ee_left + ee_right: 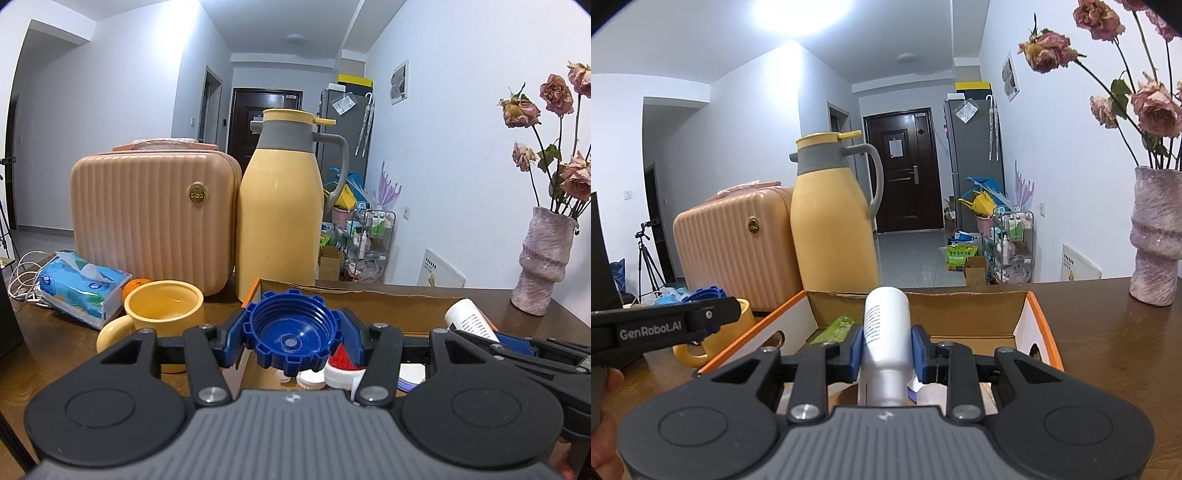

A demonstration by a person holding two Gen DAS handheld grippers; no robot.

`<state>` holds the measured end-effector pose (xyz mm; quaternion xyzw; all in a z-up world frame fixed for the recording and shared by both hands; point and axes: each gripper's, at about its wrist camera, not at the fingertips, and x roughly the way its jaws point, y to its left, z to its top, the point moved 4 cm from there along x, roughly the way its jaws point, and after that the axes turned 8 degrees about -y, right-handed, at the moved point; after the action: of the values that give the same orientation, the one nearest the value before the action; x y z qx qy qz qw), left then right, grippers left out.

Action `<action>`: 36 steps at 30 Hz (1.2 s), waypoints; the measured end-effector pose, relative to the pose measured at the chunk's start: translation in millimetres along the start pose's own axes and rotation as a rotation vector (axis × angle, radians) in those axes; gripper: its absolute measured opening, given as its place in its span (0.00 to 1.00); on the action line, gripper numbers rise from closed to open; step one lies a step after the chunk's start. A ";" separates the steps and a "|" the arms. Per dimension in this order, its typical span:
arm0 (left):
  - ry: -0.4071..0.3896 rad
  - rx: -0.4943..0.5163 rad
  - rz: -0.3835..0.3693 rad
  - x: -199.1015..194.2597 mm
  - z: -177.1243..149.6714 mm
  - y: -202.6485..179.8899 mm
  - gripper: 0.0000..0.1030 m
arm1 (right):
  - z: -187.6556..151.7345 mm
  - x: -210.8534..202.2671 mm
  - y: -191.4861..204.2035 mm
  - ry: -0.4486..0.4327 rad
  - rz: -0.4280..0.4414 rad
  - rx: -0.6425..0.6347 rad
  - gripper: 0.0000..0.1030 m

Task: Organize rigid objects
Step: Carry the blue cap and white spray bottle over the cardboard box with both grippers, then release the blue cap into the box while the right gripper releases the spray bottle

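The left gripper [293, 341] has its two blue pads squeezed tight on a big blue screw cap [291, 334]. You can see inside the cap, with its rings and bumpy edge. It is held up over the left end of an open cardboard box [354, 291] with an orange rim. Down in the box under it are a small white cap [310, 380] and a white thing with a red top [345, 363].

The right gripper [885, 349] is closed on a white bottle [886, 328] with small print on its side. The bottle points away, over the middle of the box [1039, 321]. A flat green packet [836, 328] lies in the box to the left.

Just left of the box sits a yellow mug [164, 314] on the brown table [48, 354]. An orange [135, 286] and a blue tissue pack [83, 290] are near it.

Behind the box stands a tall yellow jug [280, 210] with a grey handle. A pink ribbed case [153, 218] is right beside it. Far to the right is a pink vase [545, 258] with dried roses
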<state>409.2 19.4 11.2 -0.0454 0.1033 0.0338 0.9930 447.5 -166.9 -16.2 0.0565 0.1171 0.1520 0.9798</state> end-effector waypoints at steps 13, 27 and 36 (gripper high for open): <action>0.024 0.007 0.003 36.1 -1.5 -3.4 0.52 | -0.7 36.1 -2.6 0.017 -0.014 -0.001 0.26; 0.035 0.030 0.000 60.9 -3.1 -7.1 0.52 | -1.5 64.8 -5.2 0.046 -0.024 -0.009 0.26; 0.054 0.026 -0.002 68.9 -5.0 -3.7 0.55 | -7.5 73.1 -8.9 0.096 -0.039 -0.004 0.26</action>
<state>475.8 19.2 -7.6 -0.0337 0.1302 0.0305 0.9904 515.9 -152.1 -40.3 0.0450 0.1647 0.1359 0.9759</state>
